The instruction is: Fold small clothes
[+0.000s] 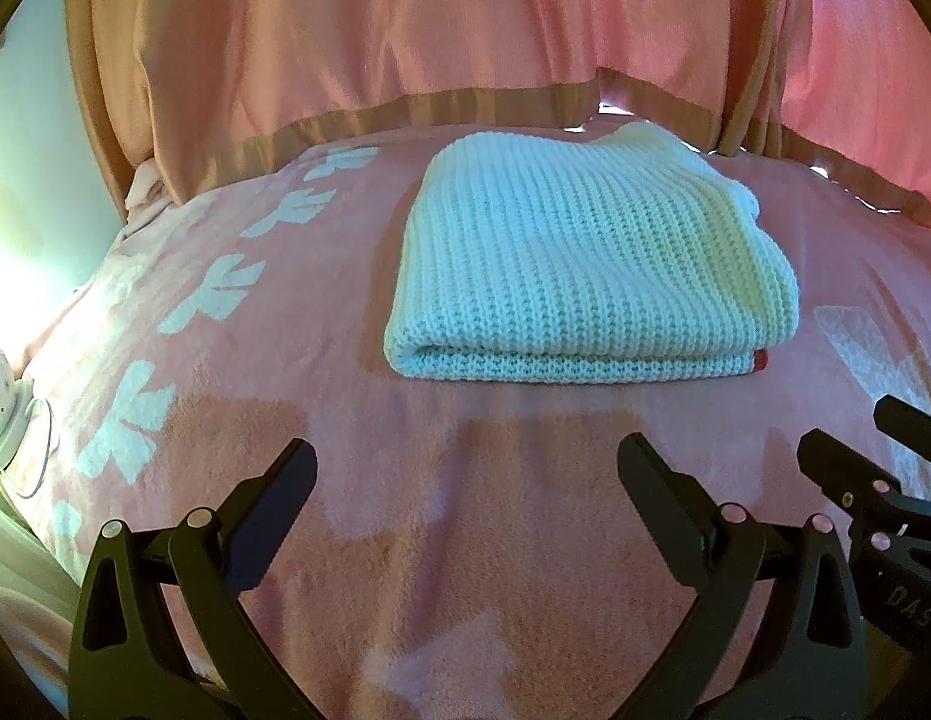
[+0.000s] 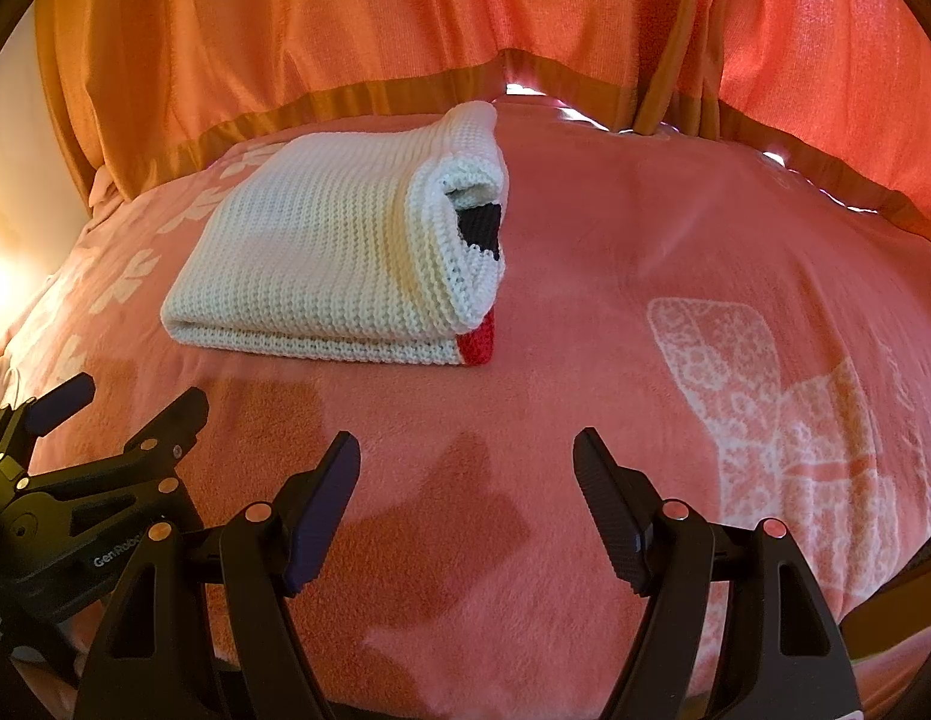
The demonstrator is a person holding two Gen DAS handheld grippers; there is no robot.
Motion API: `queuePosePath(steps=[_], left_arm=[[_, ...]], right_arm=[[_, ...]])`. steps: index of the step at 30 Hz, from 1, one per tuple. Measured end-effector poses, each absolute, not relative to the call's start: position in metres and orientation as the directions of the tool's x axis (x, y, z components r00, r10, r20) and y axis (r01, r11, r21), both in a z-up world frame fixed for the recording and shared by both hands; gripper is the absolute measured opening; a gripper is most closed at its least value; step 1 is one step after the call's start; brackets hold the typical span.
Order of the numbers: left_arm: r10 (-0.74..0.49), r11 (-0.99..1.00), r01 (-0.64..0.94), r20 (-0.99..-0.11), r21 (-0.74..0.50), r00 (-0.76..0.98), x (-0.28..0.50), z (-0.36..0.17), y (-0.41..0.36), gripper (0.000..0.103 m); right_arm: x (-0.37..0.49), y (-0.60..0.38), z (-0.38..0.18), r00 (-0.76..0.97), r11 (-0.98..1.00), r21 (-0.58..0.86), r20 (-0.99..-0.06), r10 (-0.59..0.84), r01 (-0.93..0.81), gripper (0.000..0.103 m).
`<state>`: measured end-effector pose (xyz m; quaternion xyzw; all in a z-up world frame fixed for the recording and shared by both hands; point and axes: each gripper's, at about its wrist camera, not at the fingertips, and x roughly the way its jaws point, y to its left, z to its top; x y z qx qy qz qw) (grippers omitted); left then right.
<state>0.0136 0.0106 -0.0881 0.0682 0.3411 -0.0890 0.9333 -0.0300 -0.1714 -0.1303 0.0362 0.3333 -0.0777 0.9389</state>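
Both grippers sit low at the near edge of the bed, and I see each one from its own camera. My left gripper [image 1: 465, 468] has its two black fingers spread wide with nothing between them, hovering just above the pink blanket [image 1: 465, 540] and pointing toward the far curtain. My right gripper [image 2: 465, 456] is posed the same way, fingers wide apart and empty, level with the blanket. The two grippers are side by side: the right one shows at the right edge of the left camera's view, and the left one at the left edge of the right camera's view.

I count one piece of clothing: a cream knitted sweater [image 1: 585, 264], folded into a neat thick rectangle. It lies flat on the blanket ahead of both grippers, well apart from the fingers, near the curtain [image 1: 405, 30]. From the right camera I see its open right end, with a dark patch inside the fold and a red corner [image 2: 478, 343] at the bottom layer.

The blanket carries white bow patterns [image 2: 783, 420].
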Motion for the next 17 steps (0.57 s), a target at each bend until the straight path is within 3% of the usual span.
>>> queuePosePath(steps=[17], left_arm=[[-0.14,0.976,0.213,-0.647,0.035,0.75,0.01,-0.087,0.011,0.098]], right_arm=[[-0.028,-0.16,-0.134,0.764,0.987,0.006,-0.634,-0.118,0.158,0.072]])
